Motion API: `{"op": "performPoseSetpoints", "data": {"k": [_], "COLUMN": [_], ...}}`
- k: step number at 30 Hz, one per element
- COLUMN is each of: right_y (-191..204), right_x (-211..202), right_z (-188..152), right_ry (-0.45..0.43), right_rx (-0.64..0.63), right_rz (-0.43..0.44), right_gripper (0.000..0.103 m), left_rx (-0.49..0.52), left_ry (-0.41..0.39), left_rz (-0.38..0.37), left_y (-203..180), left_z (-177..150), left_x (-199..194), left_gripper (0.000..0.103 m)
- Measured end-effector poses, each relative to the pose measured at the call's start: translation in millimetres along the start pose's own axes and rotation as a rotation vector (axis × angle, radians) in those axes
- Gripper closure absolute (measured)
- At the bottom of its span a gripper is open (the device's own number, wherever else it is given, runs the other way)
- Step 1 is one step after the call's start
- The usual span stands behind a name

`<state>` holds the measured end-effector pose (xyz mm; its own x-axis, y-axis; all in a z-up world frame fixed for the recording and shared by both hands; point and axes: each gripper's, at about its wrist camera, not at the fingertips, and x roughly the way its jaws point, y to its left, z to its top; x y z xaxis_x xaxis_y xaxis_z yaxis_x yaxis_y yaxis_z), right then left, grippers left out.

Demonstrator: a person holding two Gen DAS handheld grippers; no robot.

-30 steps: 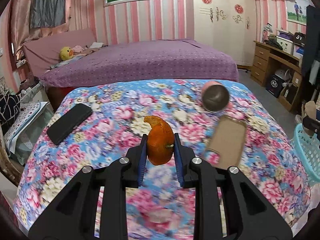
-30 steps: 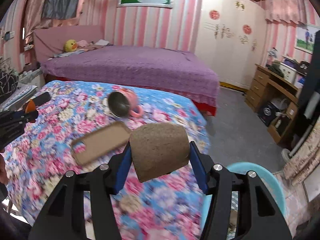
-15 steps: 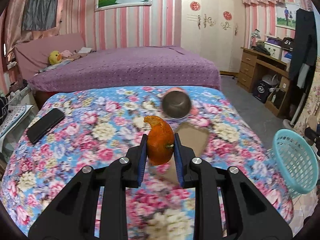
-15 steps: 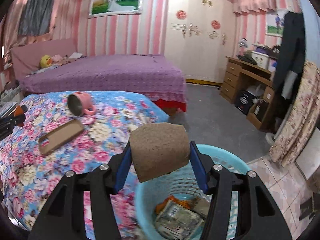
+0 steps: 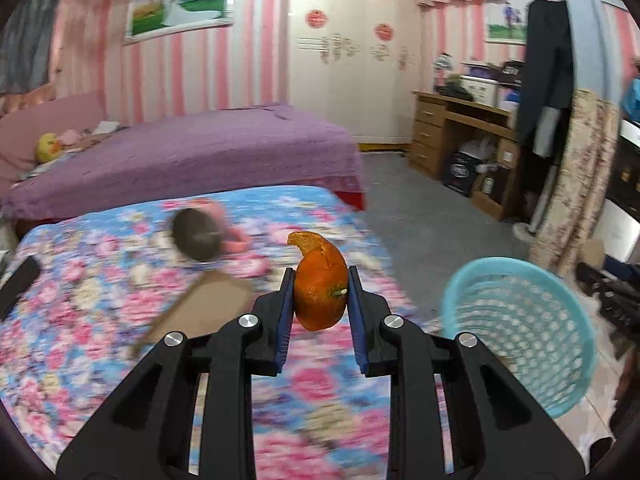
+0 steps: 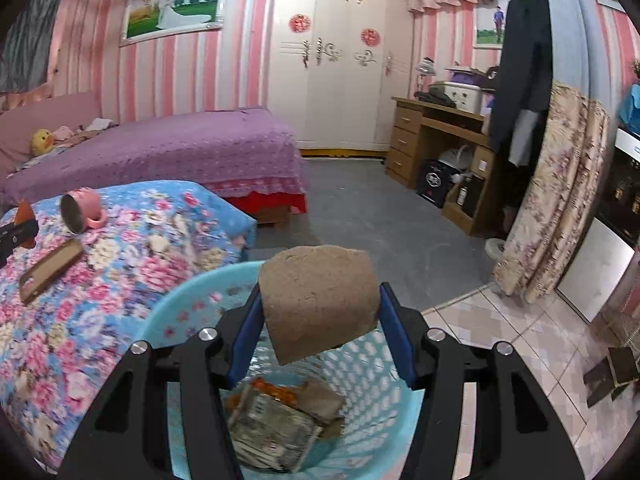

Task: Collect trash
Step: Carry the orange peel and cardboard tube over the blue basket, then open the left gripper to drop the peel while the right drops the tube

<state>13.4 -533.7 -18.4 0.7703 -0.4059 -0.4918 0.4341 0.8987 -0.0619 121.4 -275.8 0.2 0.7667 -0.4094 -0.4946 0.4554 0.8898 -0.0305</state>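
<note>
My left gripper (image 5: 320, 292) is shut on a piece of orange peel (image 5: 320, 284), held over the floral bed near its right edge. The turquoise mesh basket (image 5: 520, 328) stands on the floor to the right of it. In the right wrist view my right gripper (image 6: 320, 316) is shut on a brown cardboard tube (image 6: 320, 300), hanging directly above the same basket (image 6: 192, 312). Inside the basket lie crumpled wrappers and paper (image 6: 276, 420). The left gripper with its peel (image 6: 24, 216) shows at the far left edge of that view.
On the floral bedspread (image 5: 80, 320) lie a pink mug (image 5: 200, 236) on its side, a brown phone case (image 5: 208, 308) and a dark phone (image 5: 16, 284). A purple bed (image 6: 180, 152) stands behind; a wooden desk (image 6: 432, 140) and a hanging floral cloth (image 6: 560, 200) are at the right.
Both grippers have swung to the right, away from the bed's middle. The right one now hangs over the basket with its tube; the left one has the basket closer on its right.
</note>
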Motion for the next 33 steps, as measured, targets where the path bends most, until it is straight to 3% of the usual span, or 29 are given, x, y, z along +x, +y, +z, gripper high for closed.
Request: {"op": "performPoseSetpoints", "data": {"k": [9, 16, 21, 23, 25, 27, 33], "right_y": [-45, -62, -63, -61, -58, -56, -50], "right_x": [-7, 5, 11, 11, 12, 12, 14], "right_z": [-6, -13, -12, -11, -12, -11, -10], "right_ry": [-0.019, 0.009, 0.012, 0.014, 0.016, 0.015, 0.012], "right_rx": [0.047, 0.083, 0.101, 0.092, 0.086, 0.085, 0.097], "right_rz": [-0.049, -0.047, -0.028, -0.02, -0.011, -0.005, 0.022], "right_gripper": [0.047, 0.047, 0.047, 0.047, 0.047, 0.047, 0.047], "left_rx": [0.082, 0.129, 0.153, 0.156, 0.15, 0.135, 0.082], "left_ry": [0.032, 0.073, 0.123, 0.125, 0.105, 0.085, 0.071], "left_rz": [-0.131, -0.158, -0.14, -0.117, -0.082, -0.052, 0.004], "left_y": [-91, -135, -142, -141, -134, -126, -86], "left_z": [0, -6, -14, -15, -13, -11, -9], "left_x": [26, 51, 68, 70, 66, 60, 46], "left_gripper": [0.079, 0.079, 0.075, 0.061, 0.033, 0.021, 0.013]}}
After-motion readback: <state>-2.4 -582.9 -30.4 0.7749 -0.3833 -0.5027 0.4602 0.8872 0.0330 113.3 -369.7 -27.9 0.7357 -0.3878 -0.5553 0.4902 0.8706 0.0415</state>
